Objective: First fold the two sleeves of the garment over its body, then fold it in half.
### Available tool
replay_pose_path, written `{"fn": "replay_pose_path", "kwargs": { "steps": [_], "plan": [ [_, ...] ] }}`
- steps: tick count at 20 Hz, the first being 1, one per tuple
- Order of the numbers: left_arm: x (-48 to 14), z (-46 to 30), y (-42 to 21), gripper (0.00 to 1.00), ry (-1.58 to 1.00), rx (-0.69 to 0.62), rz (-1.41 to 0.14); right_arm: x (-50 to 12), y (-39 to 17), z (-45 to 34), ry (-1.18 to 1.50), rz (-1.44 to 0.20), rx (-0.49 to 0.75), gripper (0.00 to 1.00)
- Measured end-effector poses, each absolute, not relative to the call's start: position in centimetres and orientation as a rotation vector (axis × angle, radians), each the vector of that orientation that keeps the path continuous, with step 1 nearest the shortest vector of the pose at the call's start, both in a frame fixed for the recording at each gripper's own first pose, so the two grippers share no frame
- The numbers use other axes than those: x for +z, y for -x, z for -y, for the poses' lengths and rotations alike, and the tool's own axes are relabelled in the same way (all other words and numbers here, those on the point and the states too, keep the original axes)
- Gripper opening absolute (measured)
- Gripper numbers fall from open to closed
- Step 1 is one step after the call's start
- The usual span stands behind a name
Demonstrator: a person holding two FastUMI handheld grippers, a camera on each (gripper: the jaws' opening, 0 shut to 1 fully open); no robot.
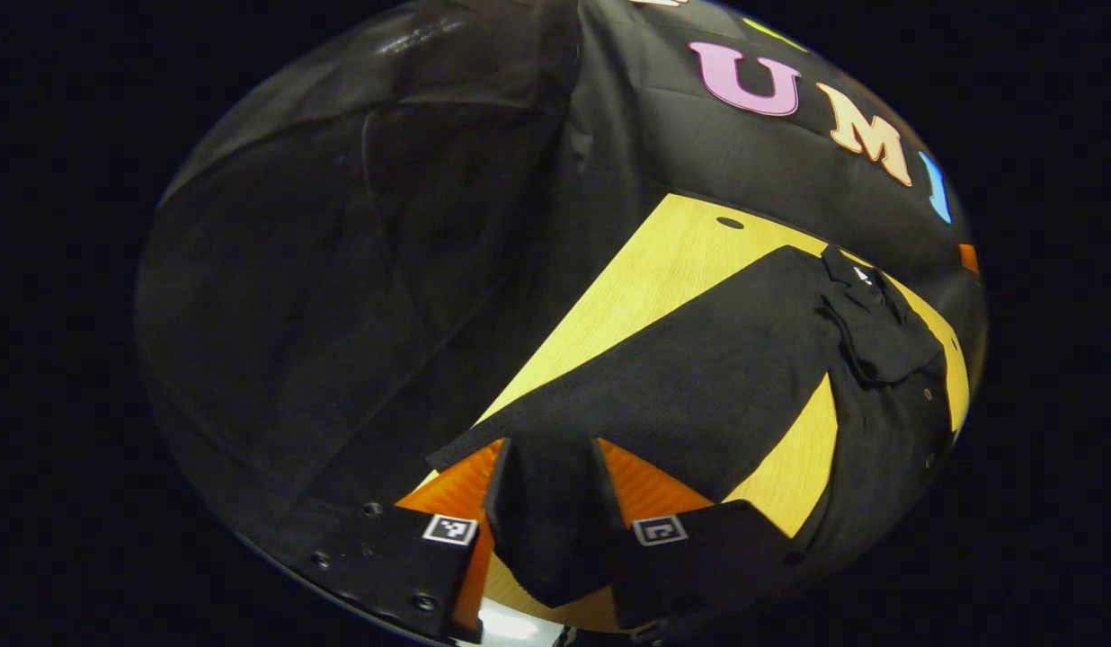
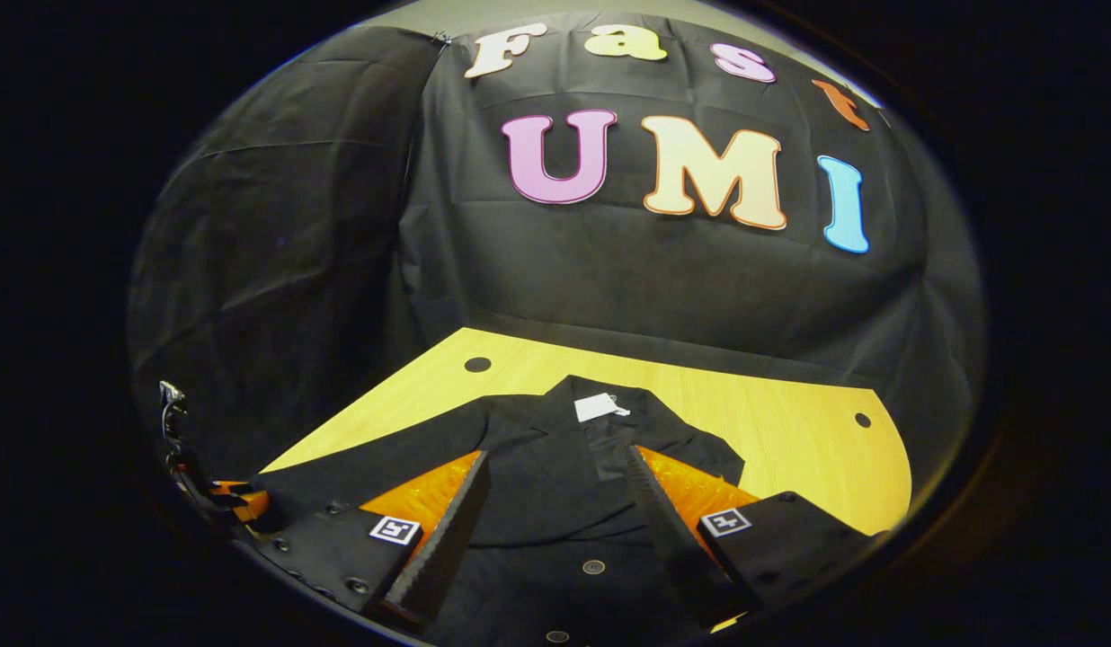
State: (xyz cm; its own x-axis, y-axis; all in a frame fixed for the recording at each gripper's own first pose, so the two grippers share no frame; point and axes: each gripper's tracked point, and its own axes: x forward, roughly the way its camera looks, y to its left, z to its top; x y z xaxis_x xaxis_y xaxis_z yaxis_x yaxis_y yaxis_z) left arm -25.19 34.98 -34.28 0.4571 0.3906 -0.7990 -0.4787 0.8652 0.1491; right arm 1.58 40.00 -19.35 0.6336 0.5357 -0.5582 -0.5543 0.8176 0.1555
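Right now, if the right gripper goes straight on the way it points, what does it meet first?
Most likely the shirt: its black body lies flat on the table between the open fingers of the right gripper, collar and white tag just ahead. Depth is unclear, so how soon it would touch is hard to judge.

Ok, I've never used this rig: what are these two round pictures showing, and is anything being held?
There is no robot arm. A person holds a two-finger gripper in each hand, and a fisheye camera rides on each one, looking forward along its fingers. A black button-front garment with a white neck label lies spread on a light wooden table. The right gripper view looks along the right gripper, which is open over the garment's body and holds nothing. In the left gripper view, the end of one long black sleeve sits between the fingers of the left gripper. I cannot tell whether they are pinching it.
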Motion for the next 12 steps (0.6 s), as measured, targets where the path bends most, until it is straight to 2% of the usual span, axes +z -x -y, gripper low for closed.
{"fn": "replay_pose_path", "kwargs": {
  "steps": [3,7,12],
  "plan": [
    [-34.2,-34.5,25.0,0.00,0.006,0.529,-0.988,-19.4,-1.0,-38.4,0.008,-0.631,0.611,0.97],
    [-33.2,-34.1,24.5,0.00,0.064,0.528,-1.008,-18.5,-0.1,-35.9,-0.039,-0.595,0.592,0.97],
    [-29.3,-32.6,19.8,0.00,0.028,0.472,-0.916,-16.6,1.2,-33.2,-0.080,-0.507,0.575,0.97]
  ]
}}
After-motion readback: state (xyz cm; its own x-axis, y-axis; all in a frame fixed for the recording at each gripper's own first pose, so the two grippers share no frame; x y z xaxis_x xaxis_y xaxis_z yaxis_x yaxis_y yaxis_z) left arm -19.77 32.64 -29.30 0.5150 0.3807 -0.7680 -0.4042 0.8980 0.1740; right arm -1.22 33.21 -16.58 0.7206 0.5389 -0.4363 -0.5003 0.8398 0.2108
